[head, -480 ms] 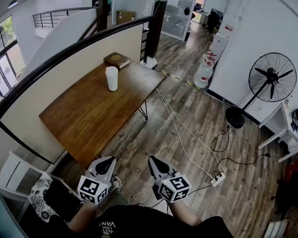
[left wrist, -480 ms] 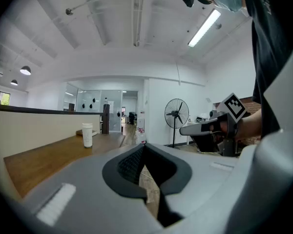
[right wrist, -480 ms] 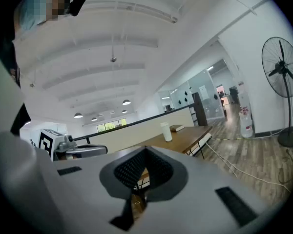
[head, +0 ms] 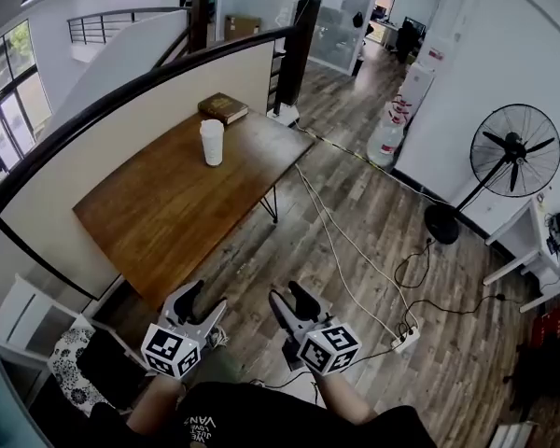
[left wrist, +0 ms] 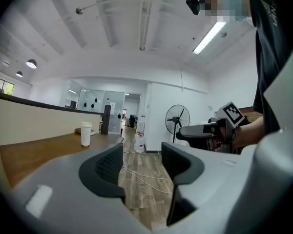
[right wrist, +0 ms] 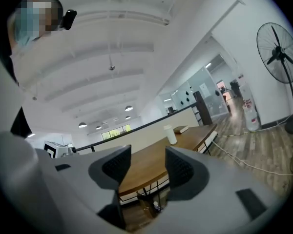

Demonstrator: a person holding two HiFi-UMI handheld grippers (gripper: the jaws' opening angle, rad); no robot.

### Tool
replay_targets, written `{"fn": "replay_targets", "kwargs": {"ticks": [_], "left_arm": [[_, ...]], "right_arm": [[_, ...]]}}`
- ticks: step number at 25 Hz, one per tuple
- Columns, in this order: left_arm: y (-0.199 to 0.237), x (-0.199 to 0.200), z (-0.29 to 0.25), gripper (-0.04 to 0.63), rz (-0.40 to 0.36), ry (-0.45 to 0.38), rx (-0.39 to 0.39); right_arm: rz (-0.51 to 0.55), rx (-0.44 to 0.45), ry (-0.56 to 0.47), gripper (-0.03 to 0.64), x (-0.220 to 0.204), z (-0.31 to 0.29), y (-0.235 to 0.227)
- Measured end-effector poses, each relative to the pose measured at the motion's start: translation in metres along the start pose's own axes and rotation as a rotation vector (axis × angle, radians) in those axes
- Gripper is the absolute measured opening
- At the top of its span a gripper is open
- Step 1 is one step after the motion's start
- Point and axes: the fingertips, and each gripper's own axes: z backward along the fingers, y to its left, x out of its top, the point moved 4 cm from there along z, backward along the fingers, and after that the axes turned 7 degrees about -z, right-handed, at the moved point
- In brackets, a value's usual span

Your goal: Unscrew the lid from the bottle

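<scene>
Both forearms are bare and held low and close to the body, side by side. The left gripper (head: 203, 301) and right gripper (head: 291, 299) point forward and slightly up, marker cubes facing the head camera. Left gripper view: jaws moderately apart, nothing between them, only floor and cables showing through the gap. Right gripper view: jaws also partly apart and empty, with the table edge in the gap.

The white bottle (head: 212, 143) stands upright, lid on, well ahead of both grippers at the far part of the wooden table (head: 159, 222). It is not touched. From the left gripper it sits ahead and left of the left jaw (left wrist: 86, 134). From the right gripper it sits nearly straight ahead, above the gap (right wrist: 171, 134). A brown book (head: 223, 108) lies beyond the bottle.

The room has a wood plank floor. Cables run to a power strip (head: 409, 338) to the right of the right gripper. A standing fan (head: 513, 152) is far ahead on the right. A dark curved rail tops the wall behind the table.

Compared with half a second ago, both jaw pairs stand visibly wider. The bottle and book are unmoved.
</scene>
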Motion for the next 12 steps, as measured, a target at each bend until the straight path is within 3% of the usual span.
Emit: {"fn": "replay_targets", "kwargs": {"ticks": [12], "left_arm": [[0.072,-0.004,-0.078,0.233,0.017,0.035,-0.026]], "right_arm": [[0.042,-0.023,0.028,0.186,0.032,-0.079,-0.044]]}}
